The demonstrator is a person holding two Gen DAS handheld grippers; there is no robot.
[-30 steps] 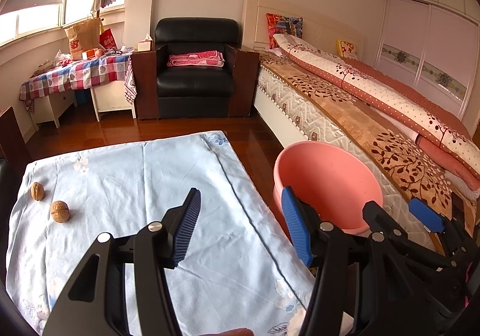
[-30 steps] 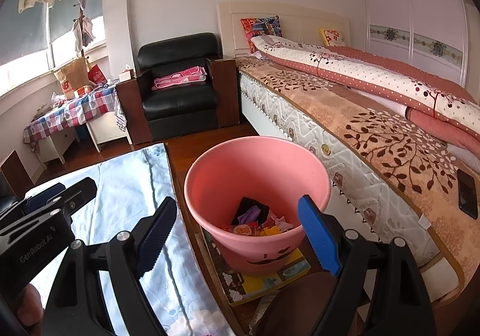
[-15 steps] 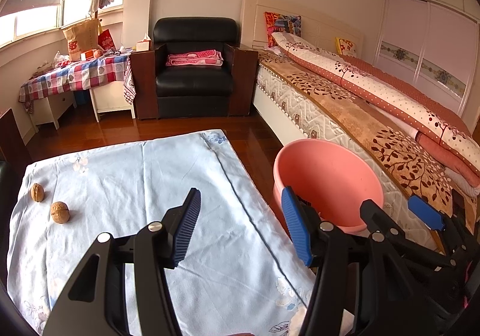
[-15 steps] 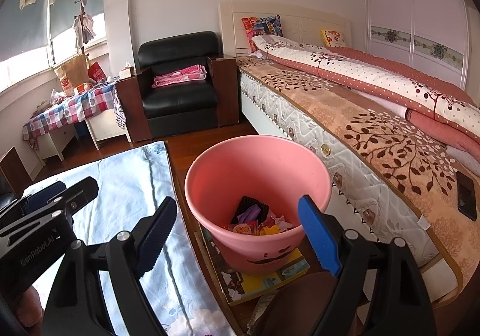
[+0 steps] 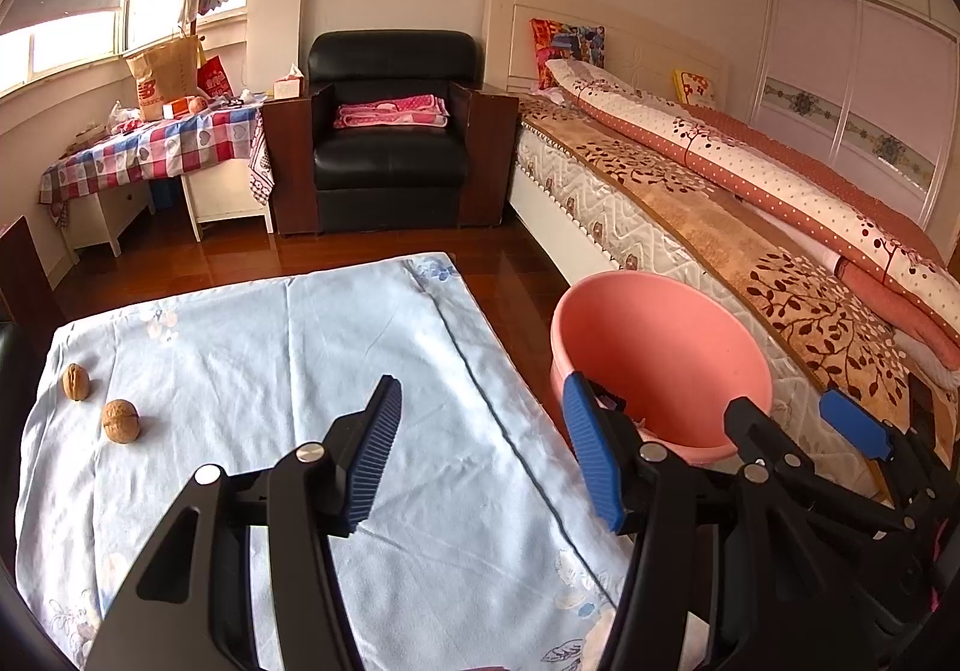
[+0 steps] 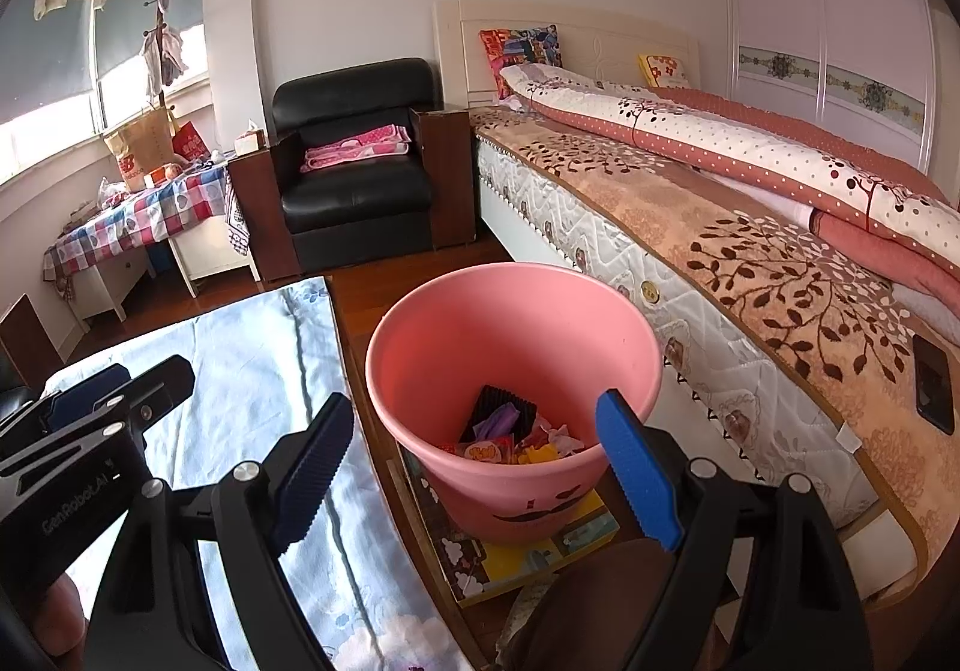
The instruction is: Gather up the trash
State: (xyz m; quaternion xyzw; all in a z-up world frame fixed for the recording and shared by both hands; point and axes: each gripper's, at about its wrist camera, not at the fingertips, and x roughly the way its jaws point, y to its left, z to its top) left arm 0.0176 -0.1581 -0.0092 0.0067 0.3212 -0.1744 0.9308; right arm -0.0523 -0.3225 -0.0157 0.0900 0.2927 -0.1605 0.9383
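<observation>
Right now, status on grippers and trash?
Left hand-held gripper open, empty. Right hand-held gripper open above pink bin. Two walnuts on table. Nothing blocking.

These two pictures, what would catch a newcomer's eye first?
Probably the pink bucket on the floor between the bed and the blue-clothed table, with colourful wrappers at its bottom. Next, two walnuts lying on the table's left side. Both claws, left claw and right claw, are open and empty.

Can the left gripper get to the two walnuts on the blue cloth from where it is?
Probably yes. The left gripper is open and empty above the blue cloth, and the two walnuts lie out in the open to its left, apart from each other. Nothing stands between them and the fingers.
</observation>
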